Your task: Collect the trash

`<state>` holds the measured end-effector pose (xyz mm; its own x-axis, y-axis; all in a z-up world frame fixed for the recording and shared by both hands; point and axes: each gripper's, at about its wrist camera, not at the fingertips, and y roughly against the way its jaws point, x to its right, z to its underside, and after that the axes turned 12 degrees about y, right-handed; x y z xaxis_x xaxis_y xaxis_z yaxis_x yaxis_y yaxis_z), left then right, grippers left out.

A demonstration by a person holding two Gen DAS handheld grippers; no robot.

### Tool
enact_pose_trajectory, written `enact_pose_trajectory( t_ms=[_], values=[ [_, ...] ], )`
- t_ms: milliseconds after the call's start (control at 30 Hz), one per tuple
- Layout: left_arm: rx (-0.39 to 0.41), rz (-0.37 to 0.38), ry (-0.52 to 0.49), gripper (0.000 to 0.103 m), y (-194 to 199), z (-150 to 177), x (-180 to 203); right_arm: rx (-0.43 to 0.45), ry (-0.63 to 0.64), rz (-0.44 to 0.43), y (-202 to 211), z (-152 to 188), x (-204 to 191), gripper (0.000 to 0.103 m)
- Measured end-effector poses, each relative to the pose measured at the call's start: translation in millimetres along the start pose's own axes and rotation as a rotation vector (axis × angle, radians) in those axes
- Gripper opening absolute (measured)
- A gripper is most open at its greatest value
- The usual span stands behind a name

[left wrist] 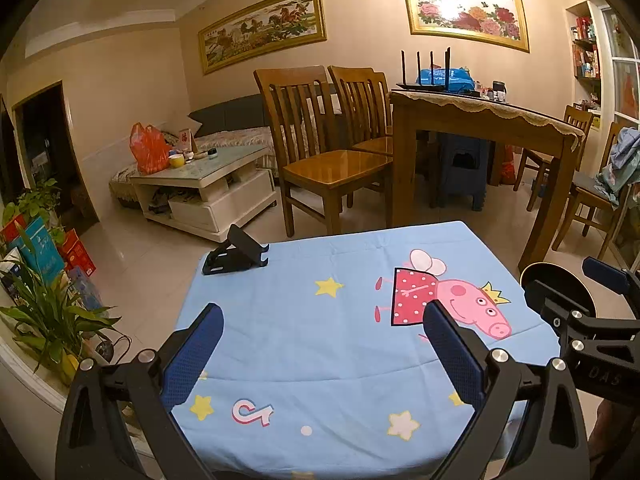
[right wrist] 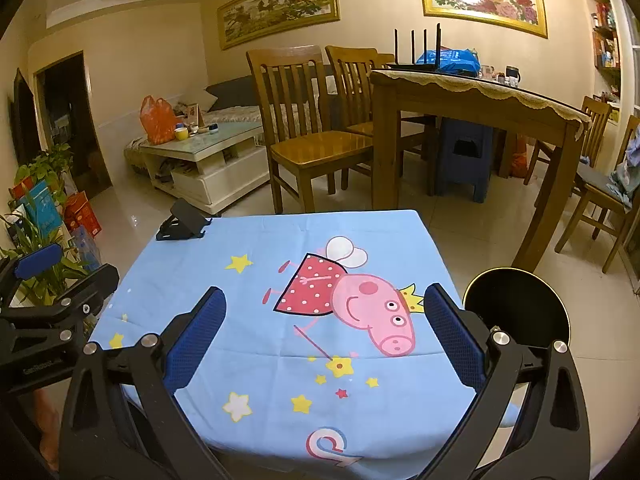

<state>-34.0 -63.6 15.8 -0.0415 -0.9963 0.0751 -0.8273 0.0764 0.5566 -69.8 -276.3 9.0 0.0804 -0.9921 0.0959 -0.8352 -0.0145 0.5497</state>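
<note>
My left gripper (left wrist: 322, 316) is open and empty above the near part of a small table covered with a blue cartoon-pig cloth (left wrist: 320, 320). My right gripper (right wrist: 324, 300) is open and empty over the same cloth (right wrist: 256, 304). A round black bin (right wrist: 516, 308) stands on the floor just right of the table; it also shows in the left wrist view (left wrist: 560, 280), behind my right gripper (left wrist: 592, 304). My left gripper shows at the left edge of the right wrist view (right wrist: 48, 280). No loose trash shows on the cloth.
A black folding phone stand (left wrist: 234, 254) sits on the table's far left corner (right wrist: 182, 226). Beyond are wooden chairs (left wrist: 320, 148), a dining table (left wrist: 480, 120), a white coffee table (left wrist: 204, 184) and potted plants (left wrist: 48, 316) at the left.
</note>
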Motion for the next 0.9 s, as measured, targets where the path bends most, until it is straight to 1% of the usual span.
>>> enact_pose_trajectory(
  t_ms=[267,900],
  values=[
    [0.002,0.002,0.002,0.097,3.1,-0.7,1.8,0.002,0.001,0.009,2.2,0.1,-1.8,0.098],
    [-0.001,0.003,0.008,0.096,2.6,3.4,-1.2,-0.005,0.001,-0.006,5.4,-1.0,0.3,0.098]
  ],
)
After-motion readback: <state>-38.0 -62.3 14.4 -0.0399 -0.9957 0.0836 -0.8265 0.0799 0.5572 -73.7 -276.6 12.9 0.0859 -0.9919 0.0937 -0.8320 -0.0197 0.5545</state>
